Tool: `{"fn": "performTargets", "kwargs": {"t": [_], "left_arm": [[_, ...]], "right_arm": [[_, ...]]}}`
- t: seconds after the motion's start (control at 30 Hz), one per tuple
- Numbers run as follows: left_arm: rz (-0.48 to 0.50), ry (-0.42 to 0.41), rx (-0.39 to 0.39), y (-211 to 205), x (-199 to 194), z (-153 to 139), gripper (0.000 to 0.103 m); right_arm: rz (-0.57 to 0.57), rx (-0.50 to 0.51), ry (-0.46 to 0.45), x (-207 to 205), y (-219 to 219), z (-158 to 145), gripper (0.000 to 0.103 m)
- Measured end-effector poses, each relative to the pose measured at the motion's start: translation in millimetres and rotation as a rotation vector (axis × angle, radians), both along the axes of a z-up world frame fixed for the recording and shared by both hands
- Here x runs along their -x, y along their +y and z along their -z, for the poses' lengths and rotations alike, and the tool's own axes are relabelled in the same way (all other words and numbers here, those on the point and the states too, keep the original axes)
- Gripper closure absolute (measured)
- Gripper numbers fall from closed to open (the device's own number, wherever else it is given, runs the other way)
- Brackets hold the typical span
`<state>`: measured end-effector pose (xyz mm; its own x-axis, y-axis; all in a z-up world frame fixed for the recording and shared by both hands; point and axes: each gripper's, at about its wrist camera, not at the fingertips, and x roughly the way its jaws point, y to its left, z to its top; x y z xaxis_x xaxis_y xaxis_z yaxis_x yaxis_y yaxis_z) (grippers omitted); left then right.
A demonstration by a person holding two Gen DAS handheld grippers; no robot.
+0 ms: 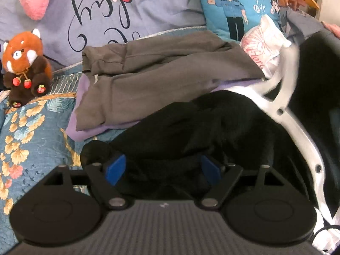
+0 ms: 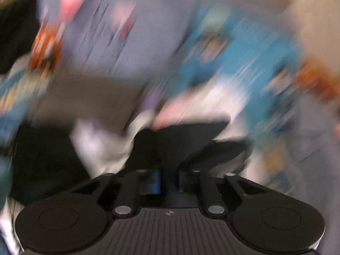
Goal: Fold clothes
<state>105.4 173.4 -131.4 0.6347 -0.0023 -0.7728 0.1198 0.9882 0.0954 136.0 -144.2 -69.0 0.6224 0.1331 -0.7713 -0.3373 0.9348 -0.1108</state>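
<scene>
Close up, left hand-held gripper (image 1: 162, 169) stands with blue pads (image 1: 115, 170) wide apart, black garment (image 1: 212, 131) bunched between them on the bed (image 1: 27, 127), unpinched. Grey garment (image 1: 159, 78) lies folded just beyond, on a purple one (image 1: 82, 125). Red panda plush (image 1: 24, 65) far left. Right hand-held gripper (image 2: 169, 180), view badly blurred: pads nearly together, clamped on a flap of black cloth (image 2: 180, 140).

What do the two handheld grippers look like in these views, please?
Both look alike. The left gripper has blue finger pads on black linkage arms with silver pivot pins, two round black discs and a ribbed grey body. The right gripper shows the same parts; seen from the left wrist, it has a white, blurred frame.
</scene>
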Motion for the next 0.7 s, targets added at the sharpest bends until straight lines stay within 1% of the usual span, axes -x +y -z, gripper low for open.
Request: {"fn": "performTargets", "kwargs": {"t": [0.03,0.07,0.1,0.13,0.17,0.23,0.27,0.33,0.37,0.4,0.5,0.53,0.63,0.67,0.7], "left_arm": [[-0.002,0.004,-0.003,-1,0,0,0.021],[-0.002,0.005,-0.001,-1,2,0,0.021],[0.003,0.003,0.003,-1,4,-1,0.021],[0.008,0.001,0.007,-1,7,-3,0.021],[0.018,0.0,0.003,-1,9,-4,0.02],[0.04,-0.002,-0.006,0,14,-7,0.018],[0.048,-0.002,-0.014,-1,16,-8,0.018],[0.061,-0.006,-0.022,-4,19,-10,0.018],[0.064,-0.01,-0.019,-5,20,-11,0.018],[0.066,-0.012,-0.015,-6,21,-12,0.018],[0.052,-0.012,-0.013,-10,20,-11,0.017],[0.05,-0.012,-0.011,-10,20,-11,0.017],[0.055,-0.011,-0.004,-13,20,-10,0.015],[0.059,-0.011,-0.002,-14,21,-9,0.014],[0.061,-0.012,0.002,-15,20,-9,0.011]], "right_arm": [[0.007,0.014,0.081,-4,3,22,0.081],[0.039,0.031,0.142,-5,4,43,0.08],[0.073,0.025,0.156,-1,1,55,0.077],[0.109,-0.006,0.134,6,-4,59,0.072],[0.153,-0.06,0.098,15,-12,58,0.067],[0.234,-0.176,0.039,32,-34,55,0.044],[0.272,-0.237,0.014,40,-47,53,0.041],[0.324,-0.333,-0.017,50,-66,53,0.041],[0.341,-0.368,-0.019,50,-78,53,0.041],[0.354,-0.378,-0.023,49,-82,52,0.041],[0.356,-0.363,-0.053,35,-95,53,0.041],[0.338,-0.357,-0.072,30,-96,52,0.041],[0.214,-0.312,-0.101,14,-97,46,0.037],[0.169,-0.282,-0.099,6,-95,47,0.034],[0.148,-0.279,-0.082,-3,-94,49,0.033]]}}
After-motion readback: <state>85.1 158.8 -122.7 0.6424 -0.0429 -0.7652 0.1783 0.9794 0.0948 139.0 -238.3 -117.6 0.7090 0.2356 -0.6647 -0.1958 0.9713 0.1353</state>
